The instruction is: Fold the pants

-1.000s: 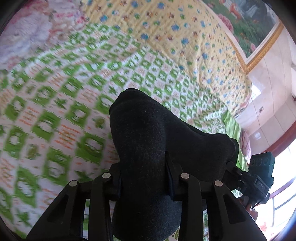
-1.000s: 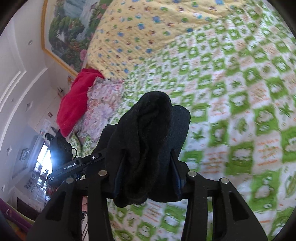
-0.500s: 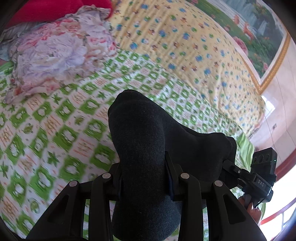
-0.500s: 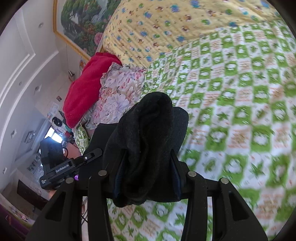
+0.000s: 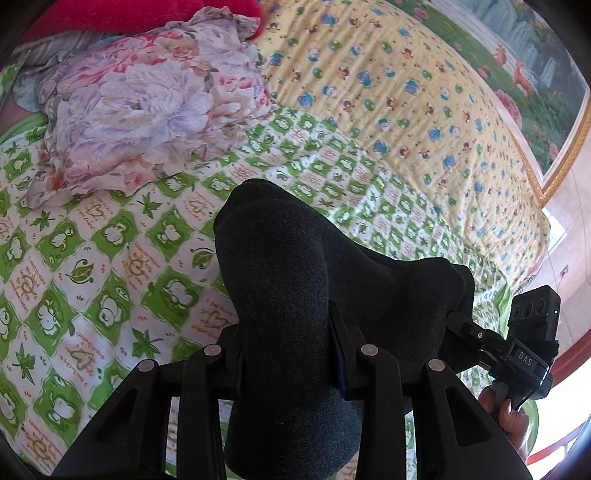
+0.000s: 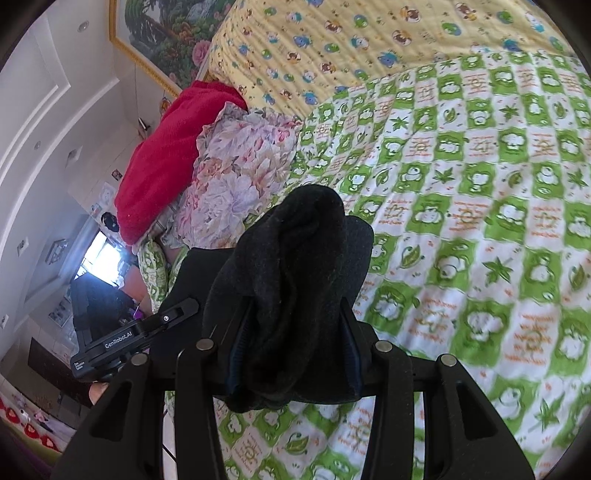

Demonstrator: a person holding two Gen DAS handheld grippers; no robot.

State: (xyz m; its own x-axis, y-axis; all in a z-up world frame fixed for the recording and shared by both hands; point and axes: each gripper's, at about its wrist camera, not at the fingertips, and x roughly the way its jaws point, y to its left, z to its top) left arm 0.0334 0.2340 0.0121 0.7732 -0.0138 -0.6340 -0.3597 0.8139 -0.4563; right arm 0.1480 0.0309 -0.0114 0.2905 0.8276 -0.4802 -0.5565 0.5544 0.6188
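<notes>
A bed with a green and white checked quilt [image 5: 110, 258] fills both views, with a yellow blanket with little animals [image 5: 406, 110] farther back. A flowery cloth [image 5: 147, 110] and a red blanket [image 6: 166, 155] are heaped at one end. A big framed picture [image 6: 162, 33] hangs on the wall.

The left claw [image 5: 288, 350] is squeezed tight on the black pants [image 5: 295, 288], held up above the quilt. The right claw [image 6: 291, 350] pinches another bunch of the same pants. The pants hide the claw tips, and their lower part is cut off
</notes>
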